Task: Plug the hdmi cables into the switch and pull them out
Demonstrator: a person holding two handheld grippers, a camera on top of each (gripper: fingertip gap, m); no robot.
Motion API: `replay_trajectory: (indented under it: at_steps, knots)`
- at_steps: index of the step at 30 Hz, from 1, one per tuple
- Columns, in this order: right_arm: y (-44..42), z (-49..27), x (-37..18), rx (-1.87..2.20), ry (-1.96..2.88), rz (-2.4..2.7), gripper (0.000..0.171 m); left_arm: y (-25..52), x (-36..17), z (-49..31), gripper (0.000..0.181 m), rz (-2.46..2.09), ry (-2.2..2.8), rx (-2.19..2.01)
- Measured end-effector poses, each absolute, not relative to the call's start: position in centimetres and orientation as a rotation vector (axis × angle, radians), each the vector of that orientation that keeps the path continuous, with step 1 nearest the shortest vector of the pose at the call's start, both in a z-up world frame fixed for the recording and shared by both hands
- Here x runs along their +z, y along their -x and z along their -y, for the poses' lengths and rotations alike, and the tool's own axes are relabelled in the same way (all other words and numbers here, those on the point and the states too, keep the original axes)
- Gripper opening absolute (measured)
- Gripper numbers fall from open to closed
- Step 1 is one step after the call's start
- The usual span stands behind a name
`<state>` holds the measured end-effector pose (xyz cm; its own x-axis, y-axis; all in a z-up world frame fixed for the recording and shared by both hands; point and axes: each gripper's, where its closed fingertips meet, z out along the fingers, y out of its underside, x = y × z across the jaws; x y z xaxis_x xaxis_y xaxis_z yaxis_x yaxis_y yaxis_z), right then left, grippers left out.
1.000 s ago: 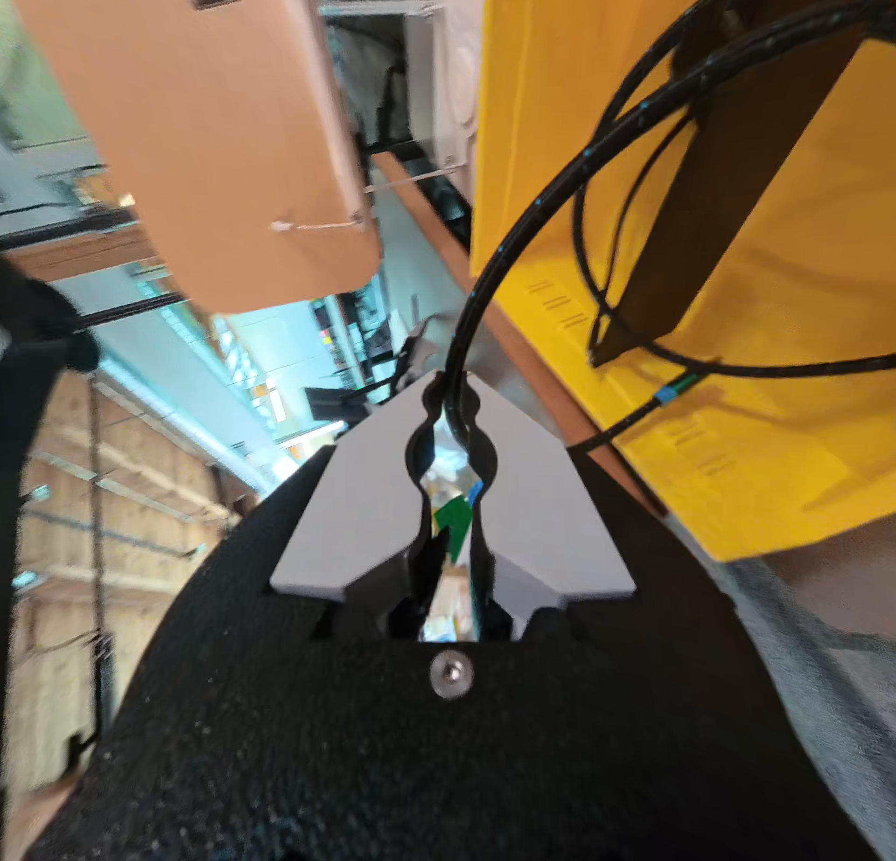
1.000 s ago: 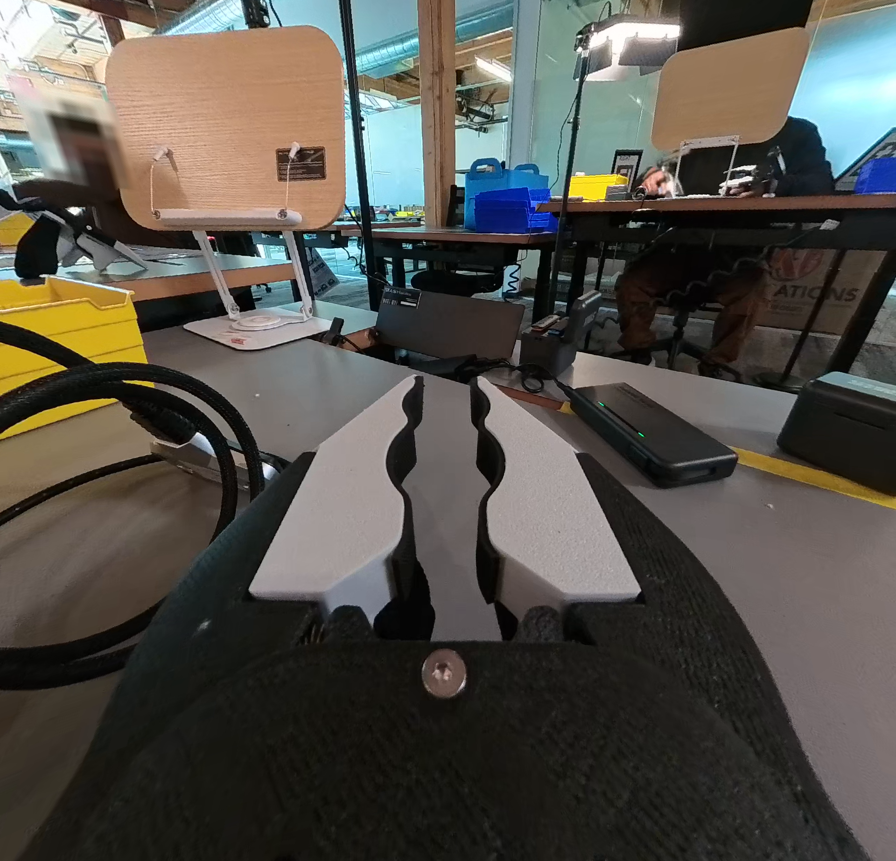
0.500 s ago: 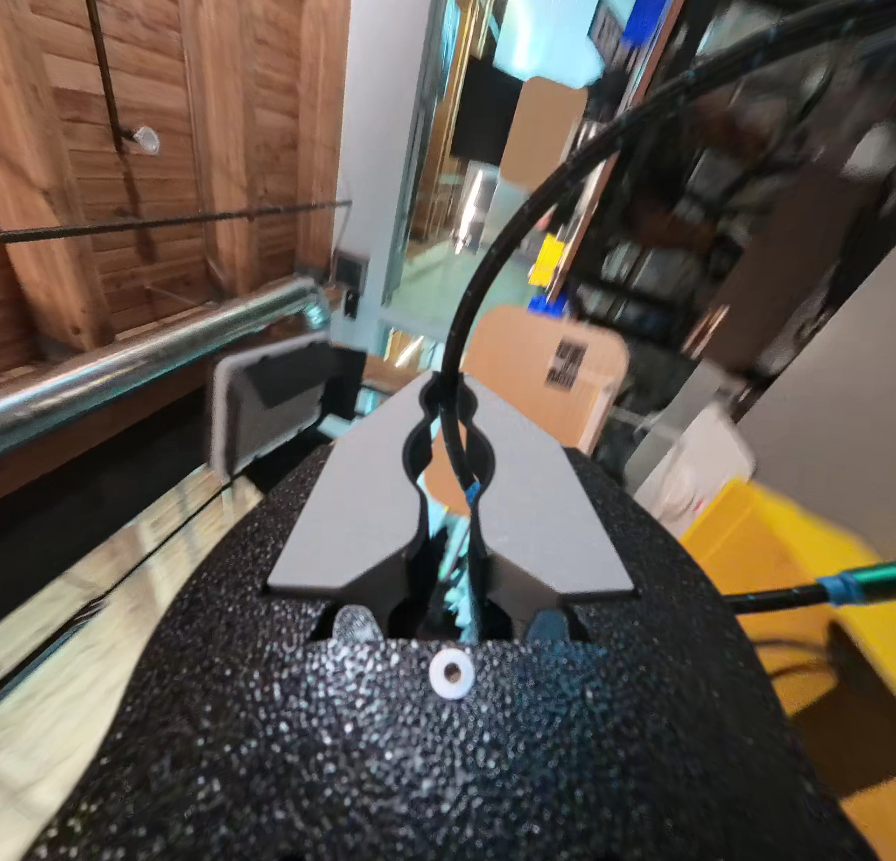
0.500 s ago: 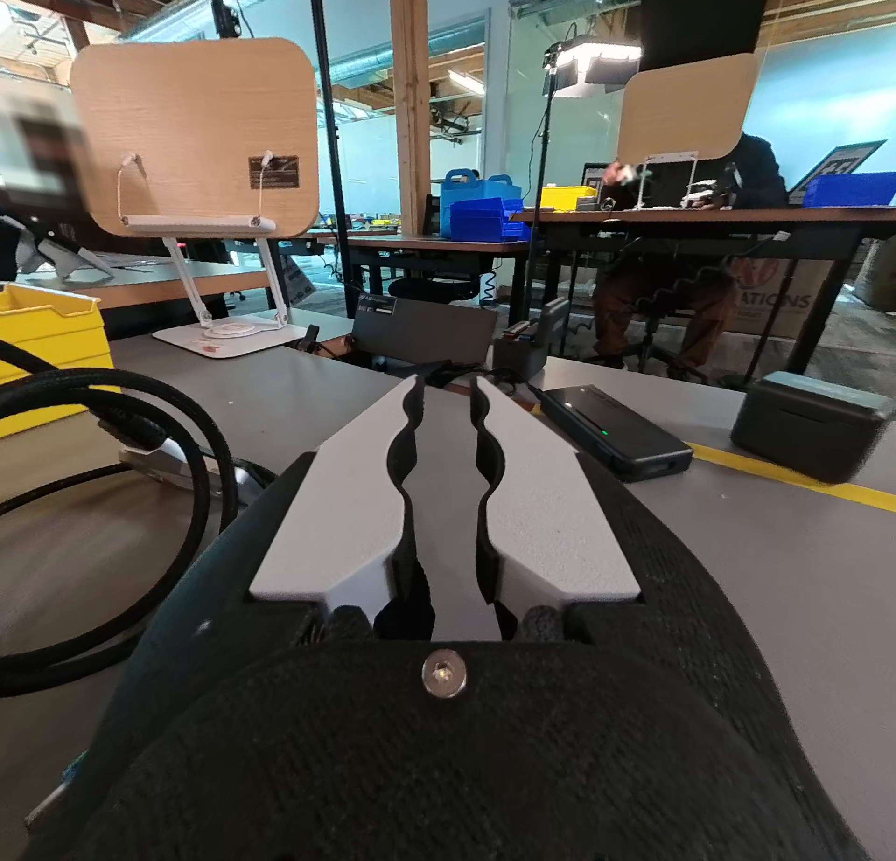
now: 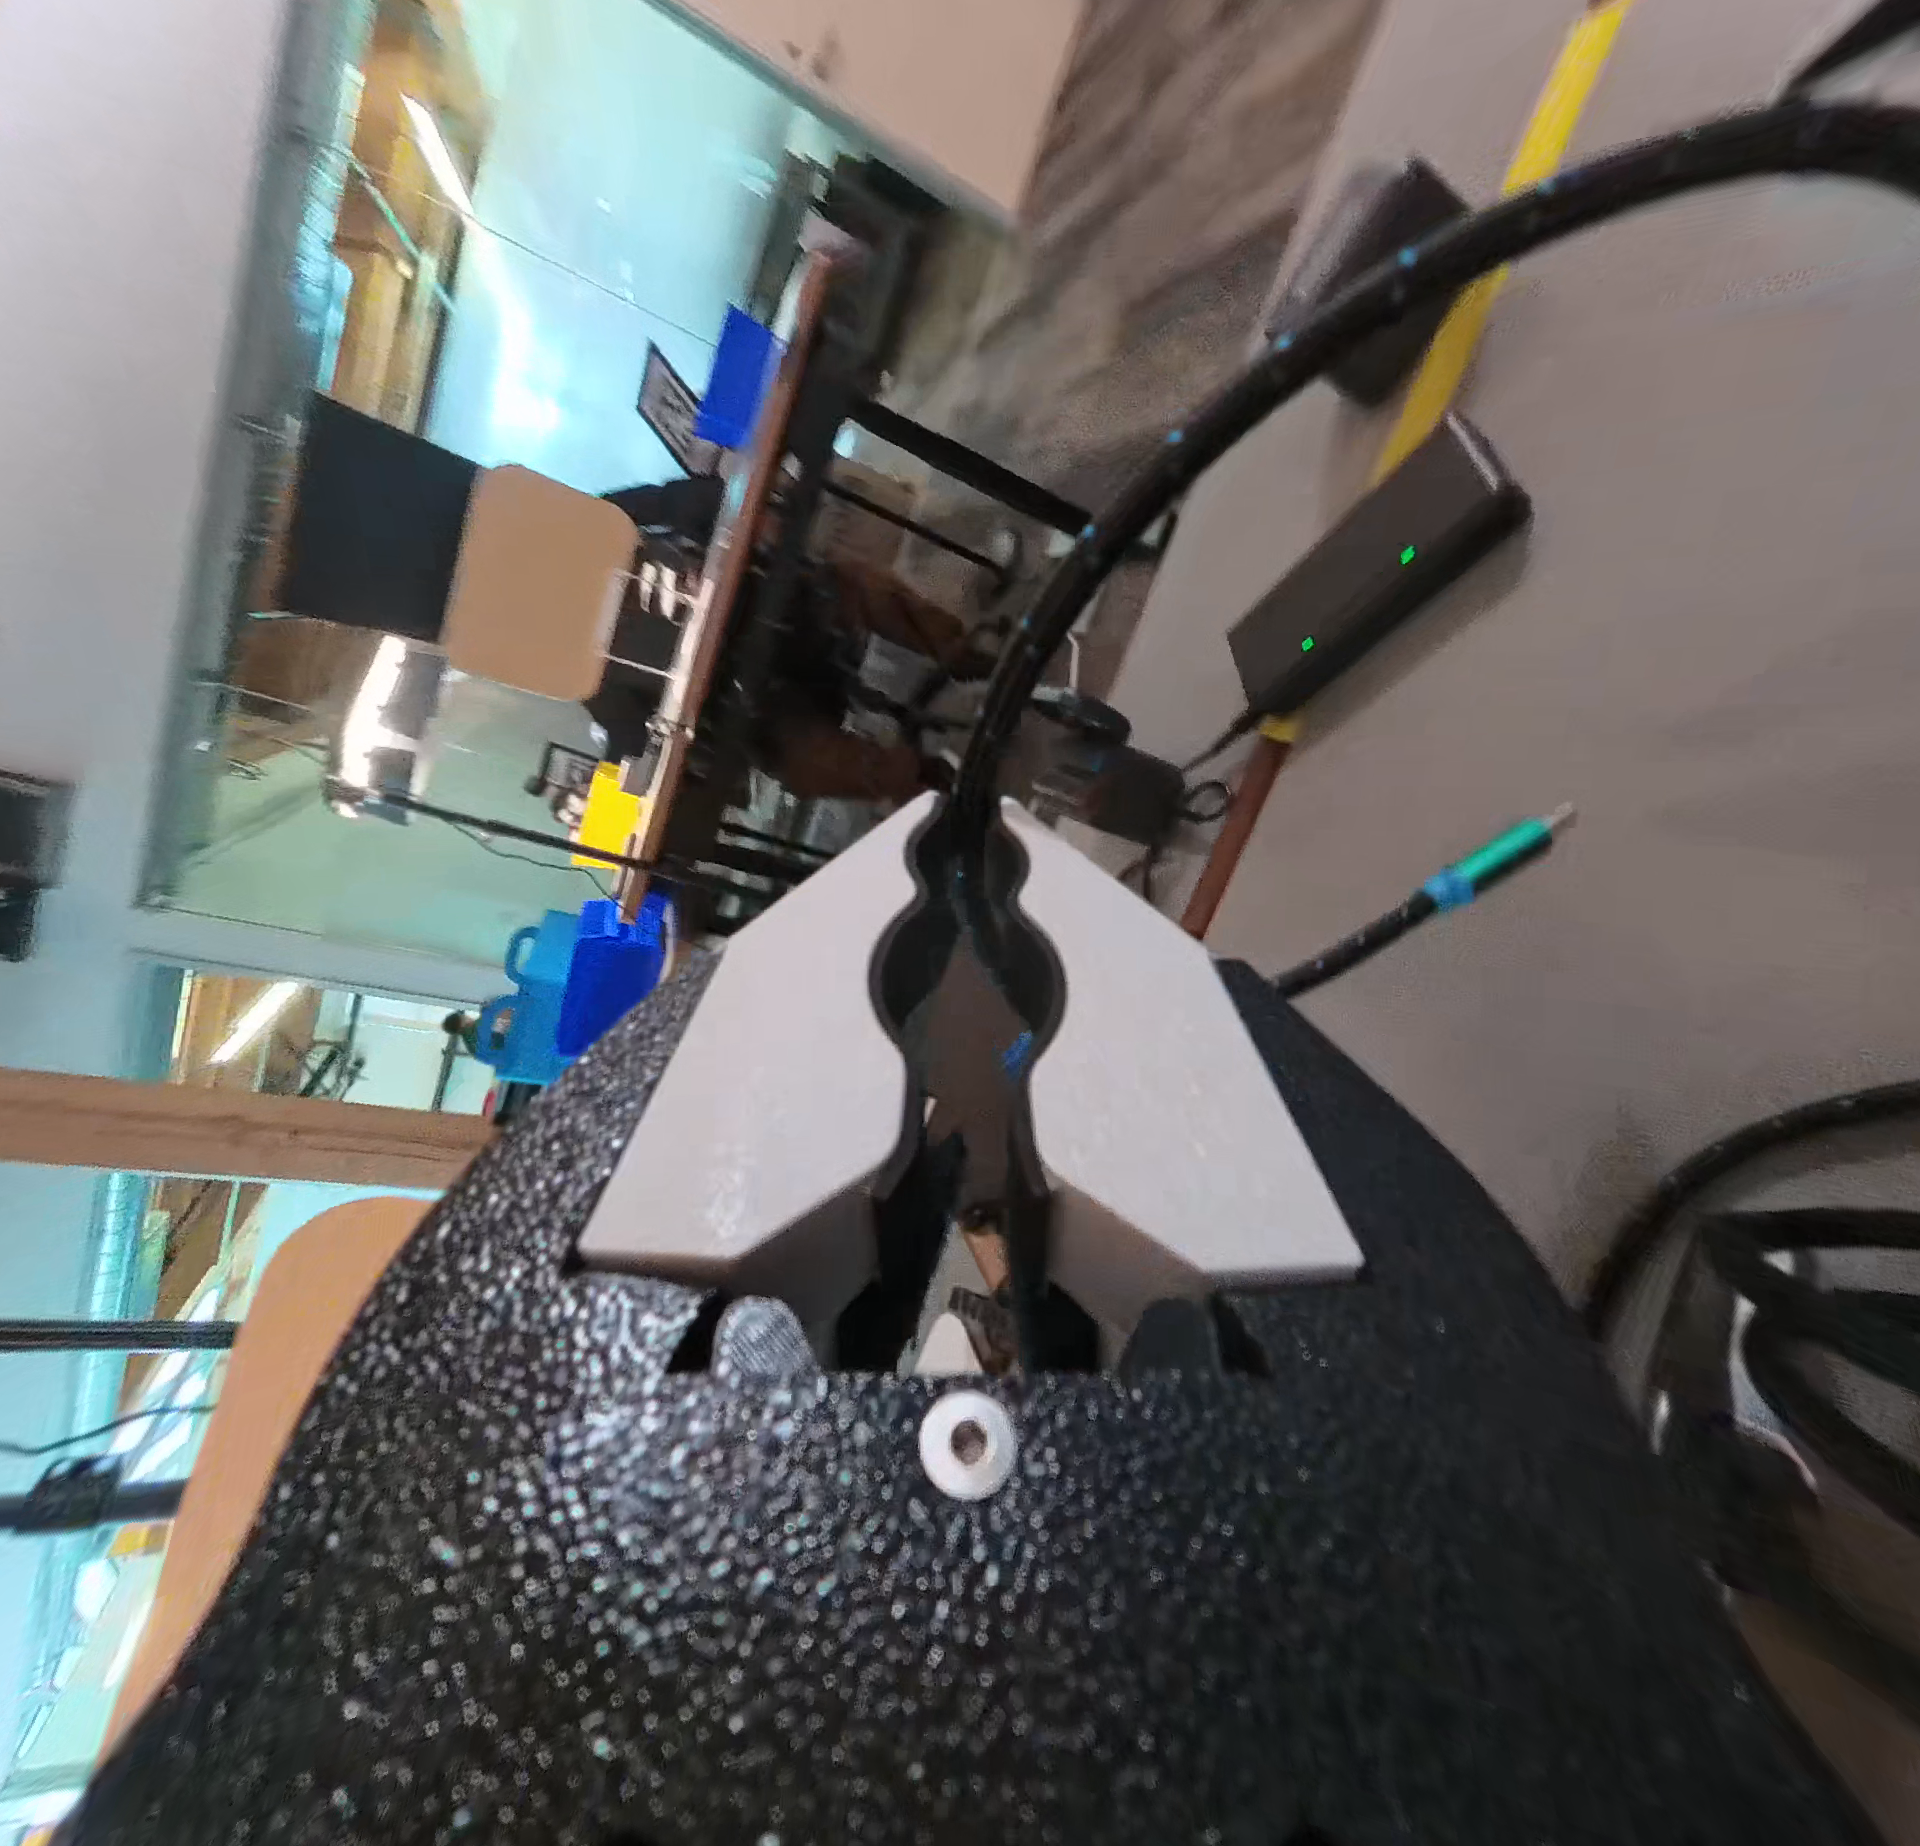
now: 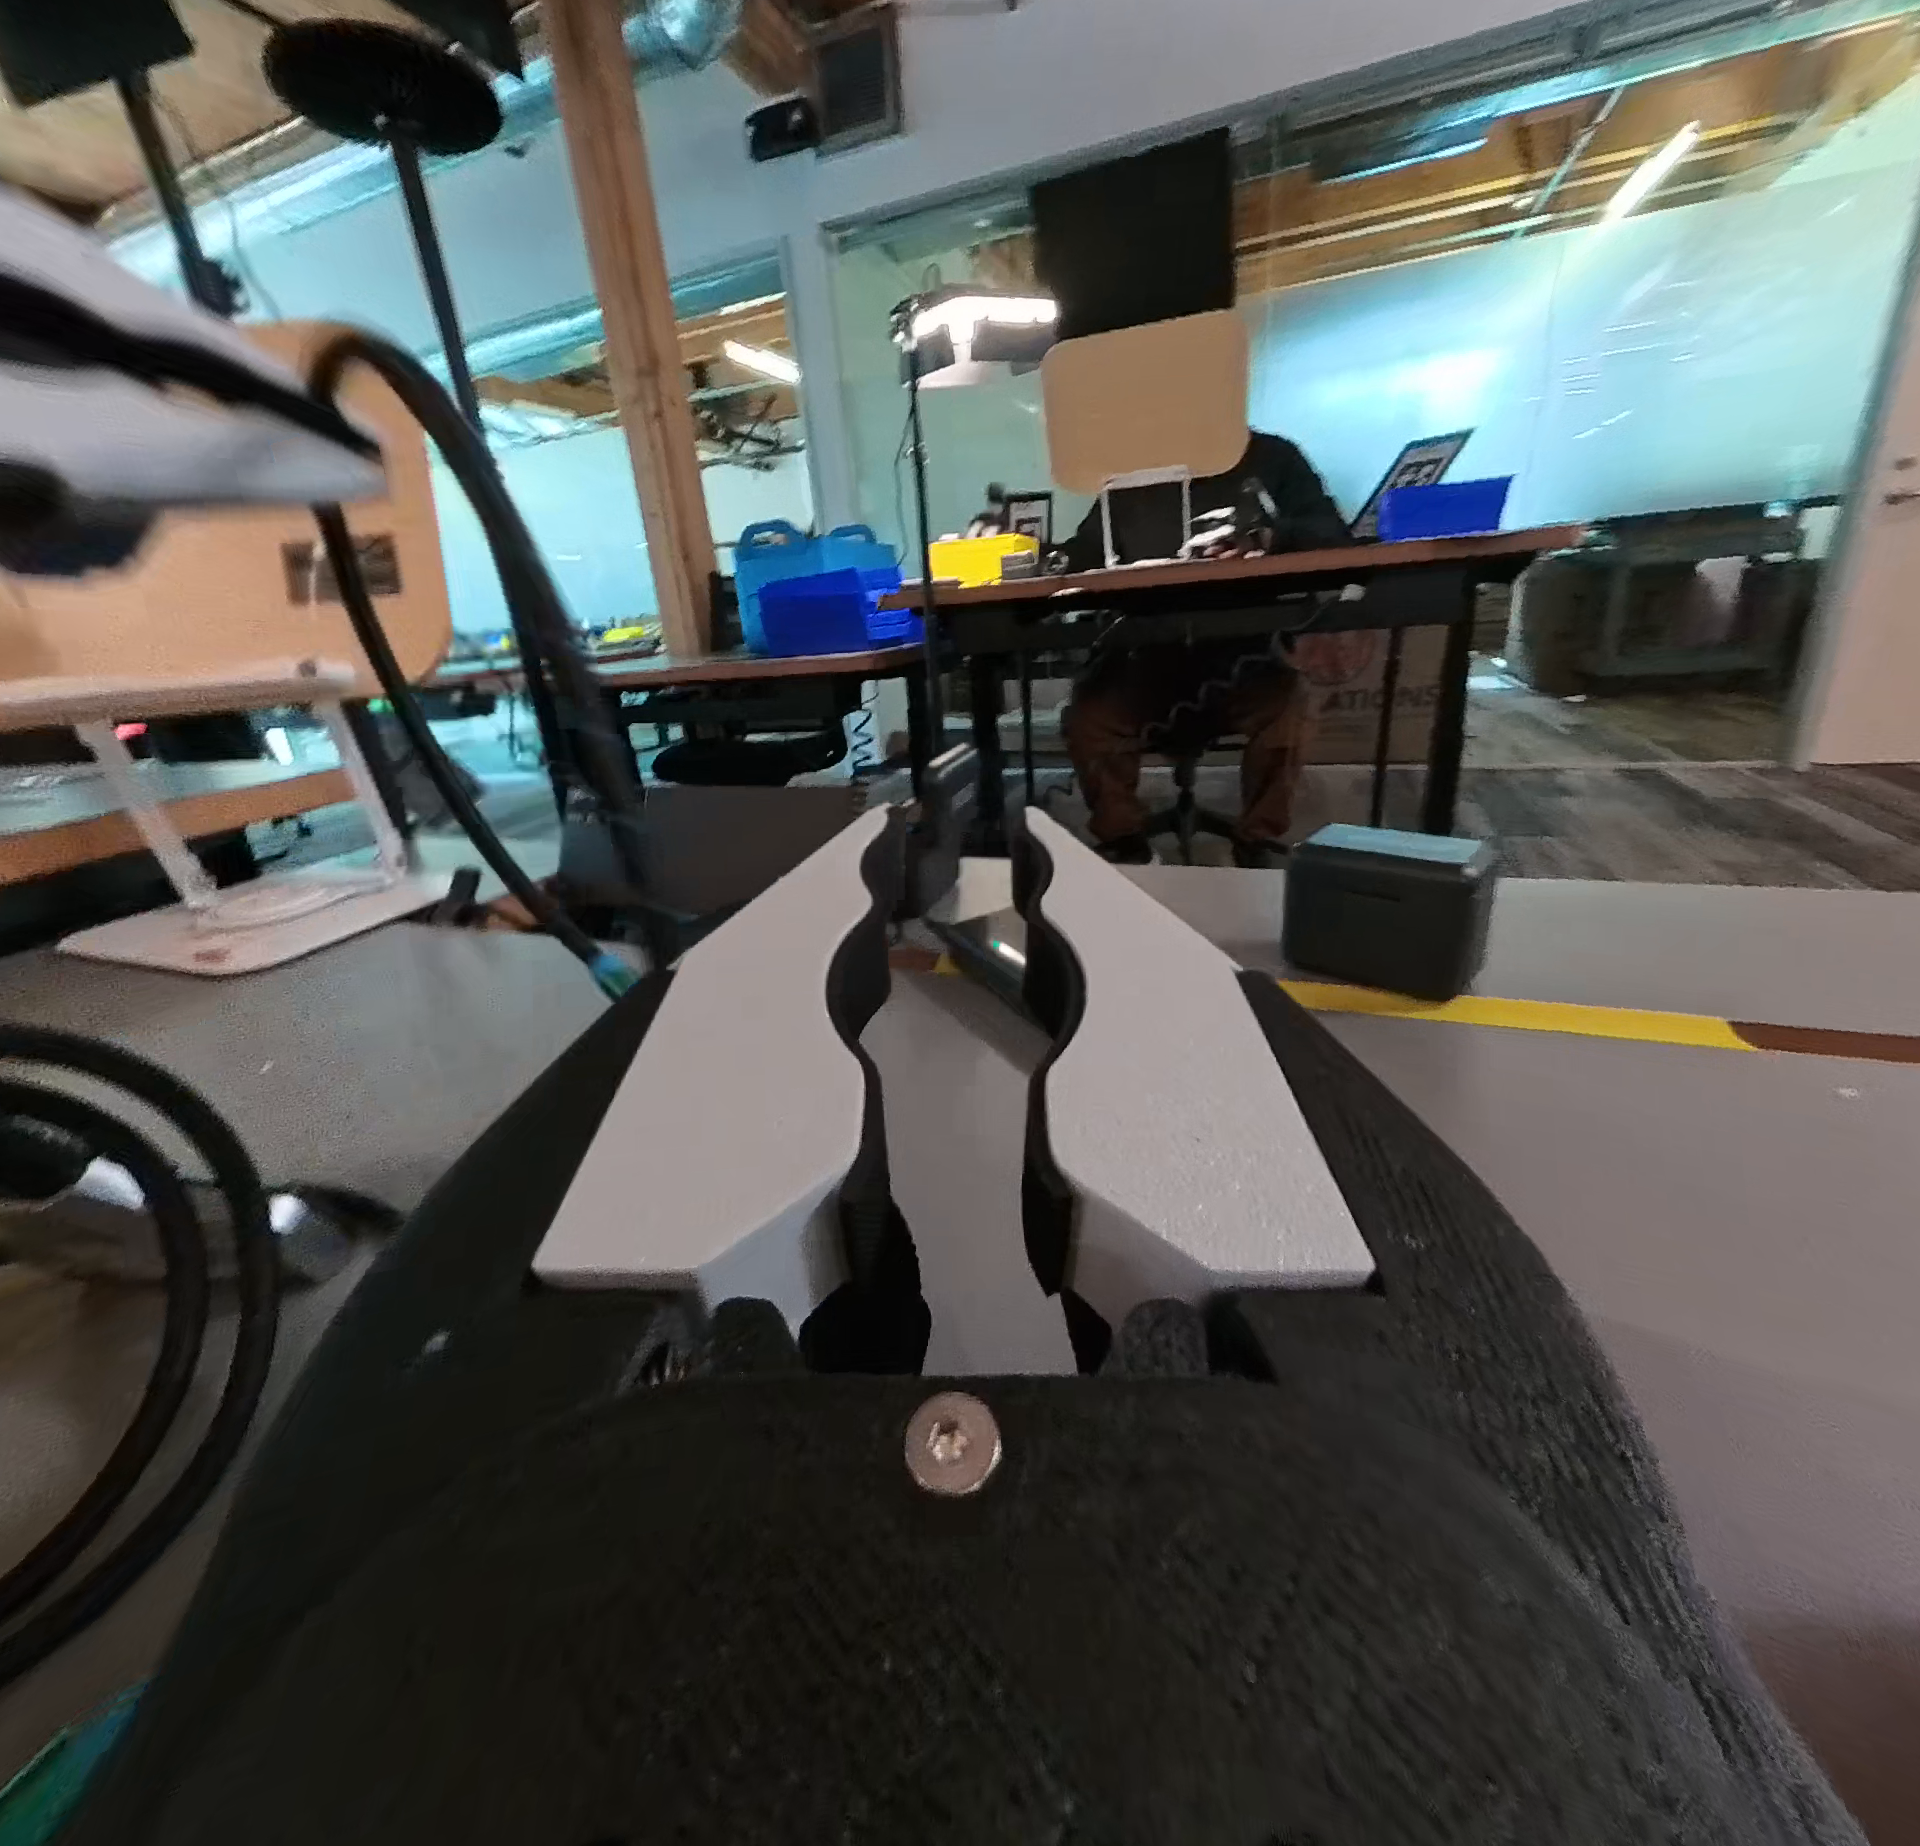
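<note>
My left gripper [image 5: 966, 822] is shut on a black braided HDMI cable [image 5: 1153, 446] and holds it in the air, tilted sideways. The cable's green plug [image 5: 1496, 861] with a blue band hangs free over the grey table. The black switch [image 5: 1371, 570] with green lights lies beyond it. In the right wrist view the left gripper [image 6: 177, 425] is at the upper left with the cable [image 6: 468, 508] drooping down to the plug [image 6: 613, 975]. My right gripper [image 6: 956, 840] is open and empty, low over the table, with the switch [image 6: 987, 949] showing between its fingers.
A dark grey box [image 6: 1387, 908] stands right of the switch by a yellow tape line [image 6: 1507, 1012]. A coil of black cables [image 6: 208, 1225] lies at the left. A wooden board on a white stand [image 6: 208, 591] is behind it. A person sits at a far table. The gap from one gripper's tips to the other's is roughly 20 centimetres.
My left gripper has swung away from the yellow bin with the cable and now faces the switch. My right gripper has moved toward the switch, which now shows between its fingers.
</note>
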<state>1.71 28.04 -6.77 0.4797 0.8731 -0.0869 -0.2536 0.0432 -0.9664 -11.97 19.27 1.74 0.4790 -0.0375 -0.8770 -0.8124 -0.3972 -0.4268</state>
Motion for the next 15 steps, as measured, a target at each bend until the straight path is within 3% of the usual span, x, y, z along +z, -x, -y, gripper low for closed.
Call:
replay_trajectory:
  at_steps: [6, 11, 15]
  knots:
    - [-2.3, -29.1, -6.4, 1.04, 1.247, 0.548, 0.018, 15.3, -5.6, -23.8, 0.006, -0.76, 2.085, 0.852]
    - [-1.1, -27.3, -6.6, 1.145, 1.266, 0.6, 0.02, 17.1, -7.9, -24.9, 0.007, -0.749, 2.186, 0.789]
    - [-1.9, -25.5, -7.0, 1.032, 1.231, 0.689, 0.02, 18.3, -6.9, -23.8, 0.057, -0.597, 2.193, 0.764]
